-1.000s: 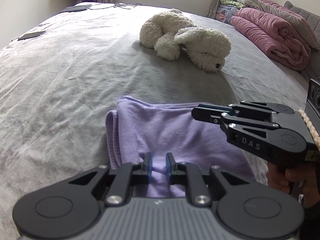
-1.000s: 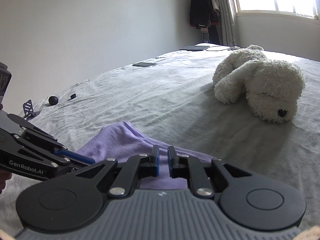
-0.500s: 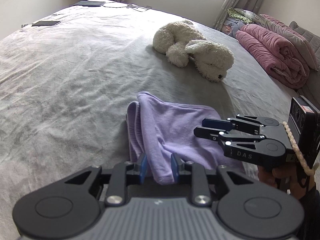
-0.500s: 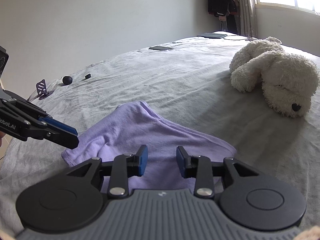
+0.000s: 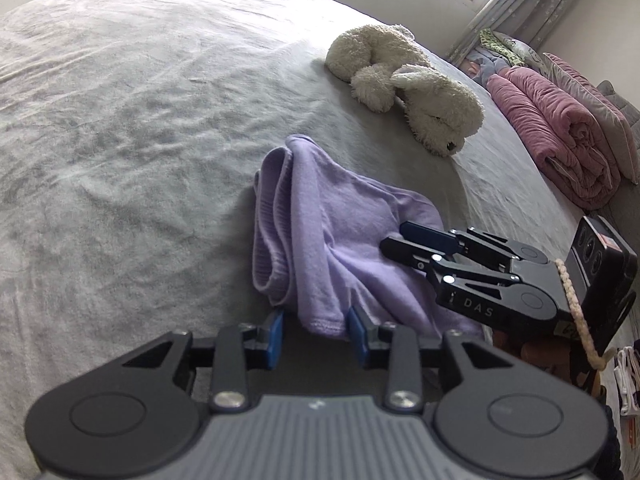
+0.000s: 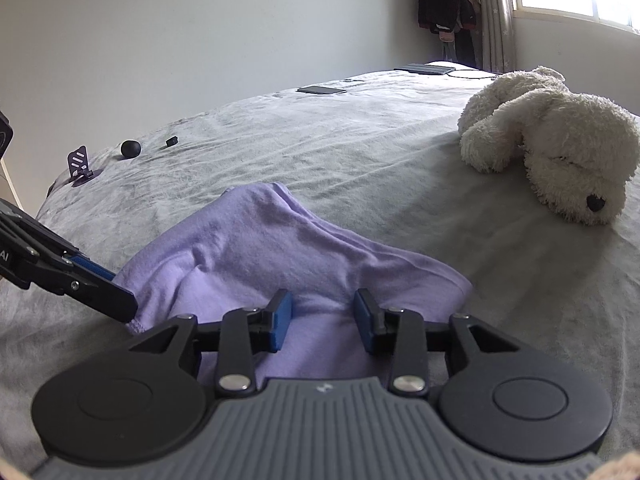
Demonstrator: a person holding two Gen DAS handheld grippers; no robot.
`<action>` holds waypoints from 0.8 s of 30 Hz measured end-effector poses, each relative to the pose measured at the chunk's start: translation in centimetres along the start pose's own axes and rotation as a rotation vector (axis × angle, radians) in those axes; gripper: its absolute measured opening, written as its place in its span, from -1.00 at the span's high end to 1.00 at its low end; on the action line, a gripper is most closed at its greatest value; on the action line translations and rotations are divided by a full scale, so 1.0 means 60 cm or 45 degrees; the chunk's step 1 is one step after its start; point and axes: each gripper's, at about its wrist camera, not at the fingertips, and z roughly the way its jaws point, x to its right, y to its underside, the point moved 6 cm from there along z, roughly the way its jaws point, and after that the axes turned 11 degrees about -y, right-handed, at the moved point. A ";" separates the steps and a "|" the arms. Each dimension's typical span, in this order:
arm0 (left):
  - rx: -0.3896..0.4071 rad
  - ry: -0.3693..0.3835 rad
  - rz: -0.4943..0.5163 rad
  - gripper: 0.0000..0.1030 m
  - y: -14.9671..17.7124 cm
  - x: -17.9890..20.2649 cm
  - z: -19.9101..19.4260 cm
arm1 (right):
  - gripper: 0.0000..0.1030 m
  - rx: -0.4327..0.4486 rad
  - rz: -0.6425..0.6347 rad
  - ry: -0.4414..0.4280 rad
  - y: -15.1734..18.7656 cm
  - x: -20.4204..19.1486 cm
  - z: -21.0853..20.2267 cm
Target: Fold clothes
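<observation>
Left gripper (image 5: pixel 316 332): jaws opening, near hem of the lilac knit garment (image 5: pixel 320 240) between the pads, not pinched. Garment lies folded in layers on the grey bedspread (image 5: pixel 120 120), near edge. Right gripper (image 6: pixel 323 320): jaws apart over the cloth, nothing clamped. Judgement: fold laid down; smoothing or another fold may remain.

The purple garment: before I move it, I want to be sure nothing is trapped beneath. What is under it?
The purple garment lies folded on the grey bedsheet, which shows all round it. What its layers cover cannot be seen.
</observation>
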 end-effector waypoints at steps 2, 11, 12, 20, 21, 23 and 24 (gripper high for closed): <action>0.007 0.015 -0.001 0.56 -0.002 0.002 0.005 | 0.25 0.026 0.024 -0.014 0.002 0.004 -0.003; 0.029 0.063 0.051 0.83 -0.011 0.006 0.002 | 0.21 0.099 0.061 0.168 0.008 -0.005 -0.024; 0.029 0.077 0.044 0.83 -0.013 0.003 0.000 | 0.20 0.119 0.091 0.205 0.010 -0.011 -0.035; 0.055 0.193 -0.004 0.84 -0.023 -0.024 -0.022 | 0.28 0.196 0.103 0.262 0.052 -0.120 -0.091; 0.050 0.195 -0.006 0.84 -0.022 -0.026 -0.021 | 0.28 0.153 0.109 0.301 0.058 -0.116 -0.079; 0.032 0.188 -0.004 0.84 -0.019 -0.029 -0.017 | 0.30 0.106 0.154 0.348 0.064 -0.103 -0.064; 0.025 0.182 0.000 0.84 -0.017 -0.030 -0.016 | 0.31 0.119 0.177 0.344 0.065 -0.098 -0.066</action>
